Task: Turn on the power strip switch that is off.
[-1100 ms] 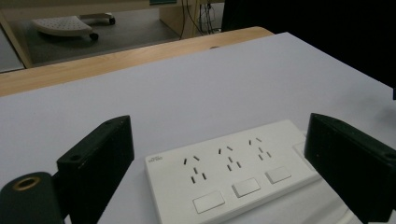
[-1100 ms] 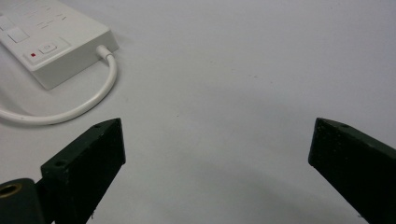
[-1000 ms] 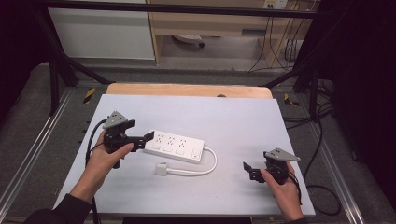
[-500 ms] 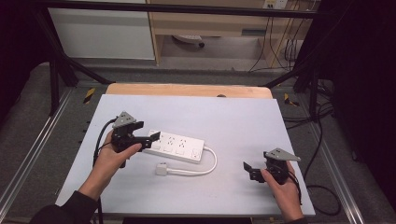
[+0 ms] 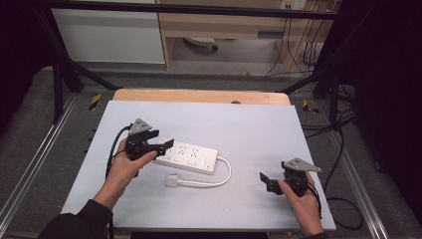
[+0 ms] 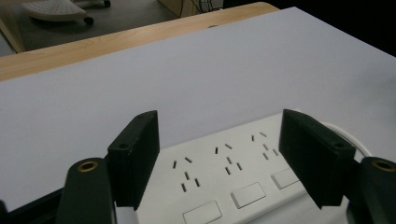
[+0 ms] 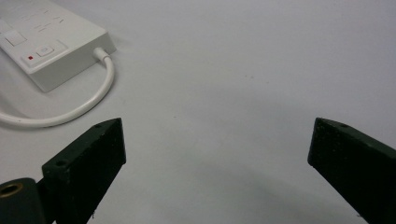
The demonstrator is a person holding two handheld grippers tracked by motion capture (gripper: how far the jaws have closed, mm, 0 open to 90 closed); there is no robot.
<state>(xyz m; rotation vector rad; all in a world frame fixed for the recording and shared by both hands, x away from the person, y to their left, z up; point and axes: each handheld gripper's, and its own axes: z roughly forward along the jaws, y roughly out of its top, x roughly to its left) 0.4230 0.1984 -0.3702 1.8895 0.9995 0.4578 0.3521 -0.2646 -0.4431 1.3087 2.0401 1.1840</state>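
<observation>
Left of centre in the high view, the left gripper [image 5: 166, 145] sat over the near end of the white power strip [image 5: 191, 158], which lay flat on the pale grey table [image 5: 259, 124]. Its jaws had just been closing, with that end of the strip between them; in the left gripper view they straddled the strip [image 6: 224, 177] without clearly pressing it. At lower right, the right gripper [image 5: 266, 181] rested well apart from the strip, its jaws spread wide over bare table, holding nothing.
</observation>
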